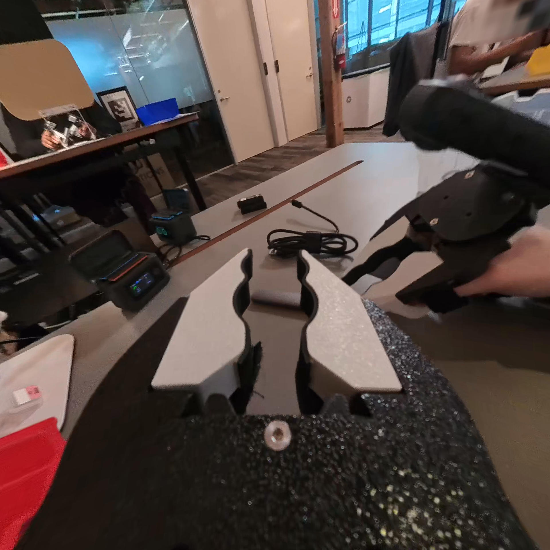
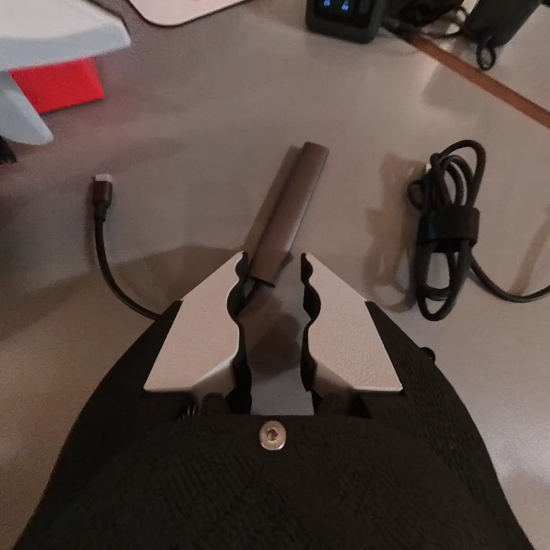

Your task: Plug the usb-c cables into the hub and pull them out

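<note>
Left wrist view: we note soft, dim indoor light on the grey tabletop [image 1: 387, 166], with cool blue daylight from the paned window [image 1: 395, 26] at upper right. Frosted glass wall [image 1: 134, 59] at upper left carries pale reflections. Wide-angle bending curves door frames and table edges toward the frame borders. The black handheld right gripper [image 1: 357, 273] at right and the bare hand [image 1: 512, 268] holding it smear with motion blur. Speckled glare dots the near black gripper body at bottom.

Right wrist view: warmer, dimmer. The bundled black cable [image 2: 443, 229] at right throws doubled soft shadows leftward. We find the whole frame slightly soft, edges worst.
</note>
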A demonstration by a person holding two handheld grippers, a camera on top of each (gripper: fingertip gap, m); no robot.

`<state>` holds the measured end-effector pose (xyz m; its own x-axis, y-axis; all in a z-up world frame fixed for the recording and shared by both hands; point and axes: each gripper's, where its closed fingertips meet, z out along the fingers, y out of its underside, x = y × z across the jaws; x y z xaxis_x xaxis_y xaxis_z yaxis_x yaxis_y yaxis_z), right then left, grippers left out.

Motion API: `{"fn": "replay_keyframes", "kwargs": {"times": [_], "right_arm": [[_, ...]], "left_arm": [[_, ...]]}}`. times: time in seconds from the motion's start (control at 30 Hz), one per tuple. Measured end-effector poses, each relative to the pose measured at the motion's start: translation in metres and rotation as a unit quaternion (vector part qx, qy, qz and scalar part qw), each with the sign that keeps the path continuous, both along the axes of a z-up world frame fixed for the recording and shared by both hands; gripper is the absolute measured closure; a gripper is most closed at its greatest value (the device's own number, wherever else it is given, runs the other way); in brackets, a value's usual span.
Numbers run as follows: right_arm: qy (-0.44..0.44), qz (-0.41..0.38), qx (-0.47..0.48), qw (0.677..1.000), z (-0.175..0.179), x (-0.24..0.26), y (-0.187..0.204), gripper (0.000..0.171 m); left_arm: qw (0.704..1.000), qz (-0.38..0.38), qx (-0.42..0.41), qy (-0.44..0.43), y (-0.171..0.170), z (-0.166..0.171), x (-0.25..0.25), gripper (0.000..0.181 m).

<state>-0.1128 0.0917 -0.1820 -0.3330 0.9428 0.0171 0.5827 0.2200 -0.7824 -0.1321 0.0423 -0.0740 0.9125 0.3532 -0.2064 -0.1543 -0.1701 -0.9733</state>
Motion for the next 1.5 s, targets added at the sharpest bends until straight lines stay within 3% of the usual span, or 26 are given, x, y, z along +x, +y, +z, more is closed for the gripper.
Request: {"fn": "replay_keyframes", "kwargs": {"times": [0.23,0.37,0.47,0.63,0.77,0.83,0.93,1.0,1.13,1.23,1.3,1.37,1.47,1.5], "right_arm": [[-0.023,-0.005,0.029,0.999,-0.004,-0.007,-0.014,0.147],[0.052,0.023,0.153,0.987,0.007,-0.008,-0.003,0.149],[0.185,0.048,0.256,0.948,0.045,-0.007,-0.001,0.149],[0.367,0.112,0.397,0.834,0.094,0.018,-0.019,0.15],[0.423,0.144,0.461,0.767,0.107,0.035,-0.032,0.15],[0.433,0.149,0.47,0.755,0.11,0.039,-0.035,0.15],[0.441,0.16,0.471,0.747,0.109,0.041,-0.037,0.15],[0.448,0.168,0.47,0.742,0.111,0.045,-0.04,0.15],[0.47,0.18,0.439,0.744,0.119,0.054,-0.048,0.15],[0.472,0.197,0.411,0.755,0.118,0.058,-0.052,0.15],[0.464,0.197,0.356,0.787,0.119,0.058,-0.049,0.141],[0.43,0.208,0.246,0.843,0.119,0.059,-0.046,0.131],[0.333,0.246,0.09,0.906,0.109,0.064,-0.044,0.135],[0.304,0.252,0.073,0.916,0.103,0.065,-0.04,0.145]], "left_arm": [[0.999,-0.022,0.027,-0.037,-0.008,0.005,-0.006,0.156],[0.996,-0.016,0.026,-0.085,-0.013,-0.003,-0.019,0.145],[0.984,-0.065,0.055,-0.157,-0.011,-0.003,-0.014,0.126],[0.962,-0.153,0.061,-0.216,0.001,-0.007,0.007,0.1],[0.932,-0.269,0.076,-0.232,0.006,0.002,0.044,0.117],[0.907,-0.326,0.102,-0.248,0.003,0.013,0.059,0.133],[0.901,-0.346,0.105,-0.239,-0.001,0.016,0.065,0.151],[0.895,-0.359,0.111,-0.241,-0.002,0.019,0.069,0.152],[0.859,-0.407,0.166,-0.263,-0.01,0.033,0.077,0.17],[0.872,-0.399,0.167,-0.229,-0.01,0.031,0.076,0.174],[0.886,-0.394,0.16,-0.186,-0.011,0.031,0.08,0.173],[0.896,-0.394,0.155,-0.138,-0.012,0.032,0.086,0.173],[0.913,-0.382,0.121,-0.072,-0.01,0.026,0.093,0.173],[0.921,-0.374,0.1,-0.051,-0.008,0.02,0.094,0.174]]}}
